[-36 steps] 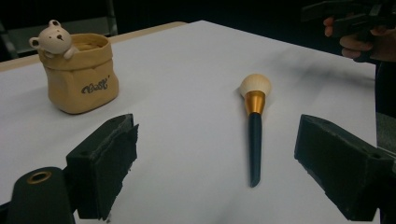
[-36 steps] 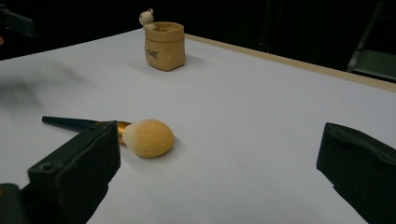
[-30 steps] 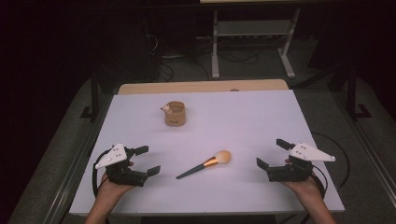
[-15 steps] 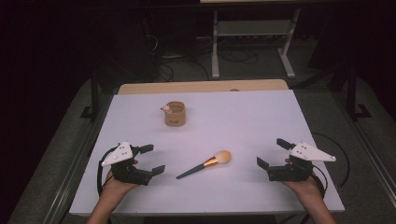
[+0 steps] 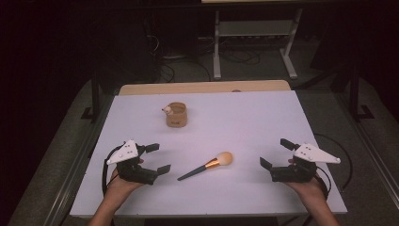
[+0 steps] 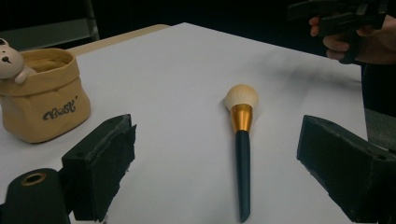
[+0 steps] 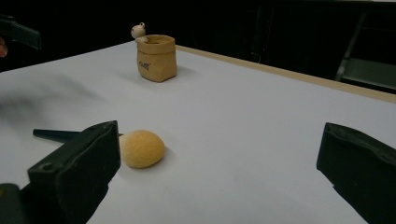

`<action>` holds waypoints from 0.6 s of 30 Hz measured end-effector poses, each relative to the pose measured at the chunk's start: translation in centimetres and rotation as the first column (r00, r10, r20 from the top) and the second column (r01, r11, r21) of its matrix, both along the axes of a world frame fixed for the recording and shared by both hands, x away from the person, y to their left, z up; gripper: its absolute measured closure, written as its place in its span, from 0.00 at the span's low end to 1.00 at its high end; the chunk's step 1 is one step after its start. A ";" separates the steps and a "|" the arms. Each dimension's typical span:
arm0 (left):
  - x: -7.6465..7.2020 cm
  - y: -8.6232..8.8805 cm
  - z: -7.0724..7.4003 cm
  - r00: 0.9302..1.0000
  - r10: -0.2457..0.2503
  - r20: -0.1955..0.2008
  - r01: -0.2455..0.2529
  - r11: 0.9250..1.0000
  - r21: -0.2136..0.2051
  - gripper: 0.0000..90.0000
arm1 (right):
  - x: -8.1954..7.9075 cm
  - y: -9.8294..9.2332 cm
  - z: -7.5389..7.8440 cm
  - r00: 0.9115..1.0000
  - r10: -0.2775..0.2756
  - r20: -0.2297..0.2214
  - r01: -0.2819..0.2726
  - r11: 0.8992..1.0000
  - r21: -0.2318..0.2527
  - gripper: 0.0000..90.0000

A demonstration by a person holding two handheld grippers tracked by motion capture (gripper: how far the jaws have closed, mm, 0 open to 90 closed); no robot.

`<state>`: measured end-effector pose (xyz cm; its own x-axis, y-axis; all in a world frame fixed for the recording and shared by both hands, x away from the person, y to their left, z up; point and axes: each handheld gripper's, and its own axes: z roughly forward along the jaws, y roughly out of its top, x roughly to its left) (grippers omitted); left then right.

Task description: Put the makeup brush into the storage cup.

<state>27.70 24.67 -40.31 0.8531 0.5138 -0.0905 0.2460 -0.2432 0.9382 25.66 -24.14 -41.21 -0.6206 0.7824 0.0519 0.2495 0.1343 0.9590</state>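
Edging rightward across the white table point(image 5: 263, 117) over the past second, the left gripper point(image 5: 151, 159) has closed part of the gap to the makeup brush point(image 5: 205, 165), while the right gripper point(image 5: 277, 155) sits where it did. That shift suggests the left hand point(image 5: 120, 186) is lining up to take the brush, though nothing is gripped yet.

On the left, the gripper's jaws stand spread wide and empty, touching nothing; in the left gripper view the brush point(image 6: 242, 140) lies flat on the table between them and a little ahead, its dark handle tip nearest the camera and its pale bristle head pointing away. Behind and to the left stands a small tan fabric pot point(image 6: 43, 93) with a toy bear point(image 6: 10, 59) peeking over its rim, well apart from the brush.

At centre in the high view, the brush rests diagonally, bristles toward the right gripper.

On the right, the other gripper is likewise spread and empty; in the right gripper view the bristle head point(image 7: 141, 148) lies just beside its left jaw, apart from it.
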 end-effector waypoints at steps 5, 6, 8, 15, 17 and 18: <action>0.1 -0.2 0.1 1.000 -0.005 0.003 0.005 1.000 -0.007 0.12 | -0.1 0.0 0.1 1.000 -0.001 0.006 0.001 1.000 -0.004 0.00; 0.1 -0.2 0.2 1.000 -0.002 0.000 0.002 1.000 -0.011 0.12 | -0.1 0.0 0.1 1.000 -0.002 0.011 0.002 1.000 -0.006 0.00; 0.2 -0.3 0.4 1.000 -0.006 0.004 0.006 1.000 -0.016 0.12 | -0.1 0.0 0.1 1.000 -0.003 0.012 0.003 1.000 -0.005 0.00; 0.3 -0.6 0.7 1.000 -0.015 0.011 0.015 1.000 -0.012 0.12 | -0.1 0.0 0.1 1.000 0.001 0.010 -0.001 1.000 -0.005 0.00; 0.4 -0.8 0.8 1.000 -0.019 0.010 0.019 1.000 -0.012 0.12 | -0.1 0.0 0.1 1.000 0.004 0.011 -0.004 1.000 -0.009 0.00; 0.5 -0.9 0.9 1.000 -0.022 0.010 0.022 1.000 -0.012 0.12 | -0.1 0.0 0.1 1.000 0.004 0.011 -0.004 1.000 -0.011 0.00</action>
